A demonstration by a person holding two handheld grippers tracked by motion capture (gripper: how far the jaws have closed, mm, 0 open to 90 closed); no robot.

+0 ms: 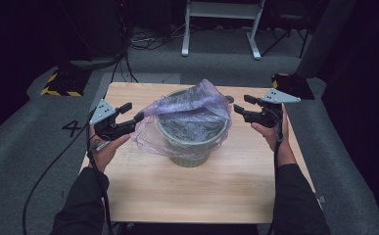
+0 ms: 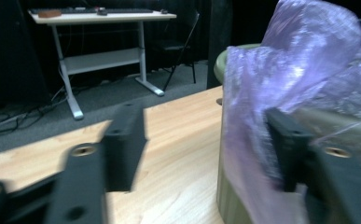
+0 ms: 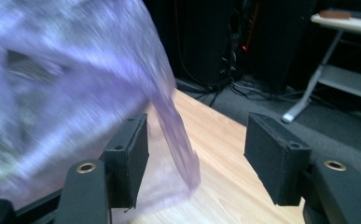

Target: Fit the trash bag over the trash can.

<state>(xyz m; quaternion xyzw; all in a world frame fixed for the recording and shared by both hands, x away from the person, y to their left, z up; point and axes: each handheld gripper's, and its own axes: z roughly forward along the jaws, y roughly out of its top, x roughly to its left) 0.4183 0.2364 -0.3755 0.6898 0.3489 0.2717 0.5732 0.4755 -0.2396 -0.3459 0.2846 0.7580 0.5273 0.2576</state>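
Observation:
A grey-green round bin (image 1: pixel 192 147) stands in the middle of the wooden table (image 1: pixel 177 191), lined with a thin purple plastic bag (image 1: pixel 192 100) whose film bunches up over the rim. My left gripper (image 1: pixel 132 111) is open beside the bag's left edge. In the left gripper view the bag (image 2: pixel 290 70) drapes against the right-hand finger (image 2: pixel 285 144) of my left gripper (image 2: pixel 206 149), unpinched. My right gripper (image 1: pixel 243 104) is open just right of the bin. In the right gripper view a flap of the bag (image 3: pixel 75 84) hangs beside the left jaw of my right gripper (image 3: pixel 199 158).
A small dark object (image 1: pixel 229 99) lies on the table behind the bin. A white-legged desk (image 1: pixel 221 10) stands on the carpet beyond. A yellow-and-black striped base (image 1: pixel 59 85) sits off the table's far left corner, a black block (image 1: pixel 292 83) off the far right.

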